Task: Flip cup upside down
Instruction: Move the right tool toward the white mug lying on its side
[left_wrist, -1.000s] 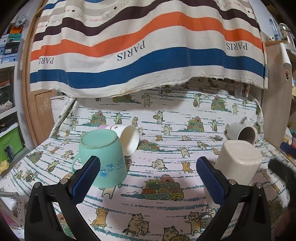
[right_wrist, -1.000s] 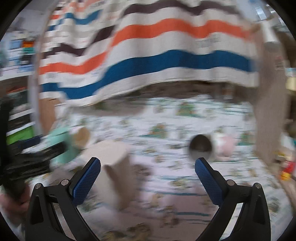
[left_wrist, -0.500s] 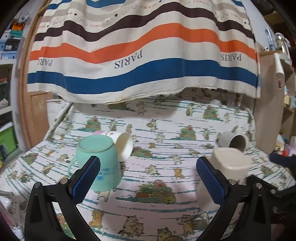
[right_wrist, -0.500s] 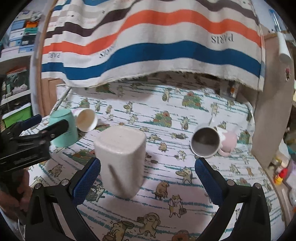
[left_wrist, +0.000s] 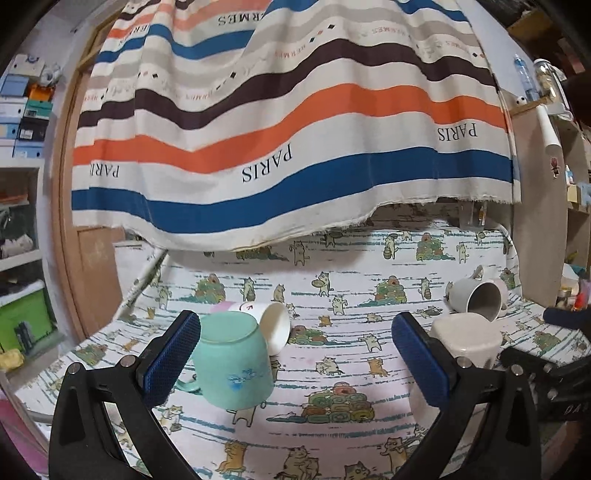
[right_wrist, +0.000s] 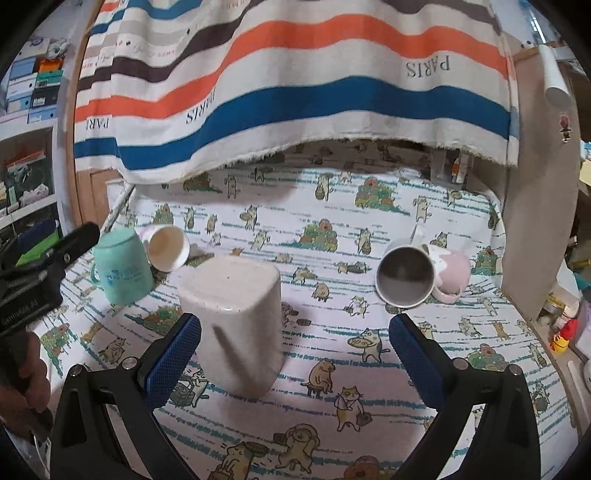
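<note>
A mint green cup stands upside down at the left; it also shows in the right wrist view. A beige squarish cup stands upside down in the middle, also in the left wrist view. A white paper cup lies on its side behind the green one. A grey mug lies on its side, mouth toward me, against a pink cup. My left gripper is open and empty. My right gripper is open and empty, just before the beige cup.
The table carries a cat-print cloth. A striped cloth hangs at the back. Shelves with boxes stand at the left, and a wooden panel with clutter at the right.
Both grippers have drawn back and tilted up a little. The right view has gone from blurred to sharp. The cups have not moved.
</note>
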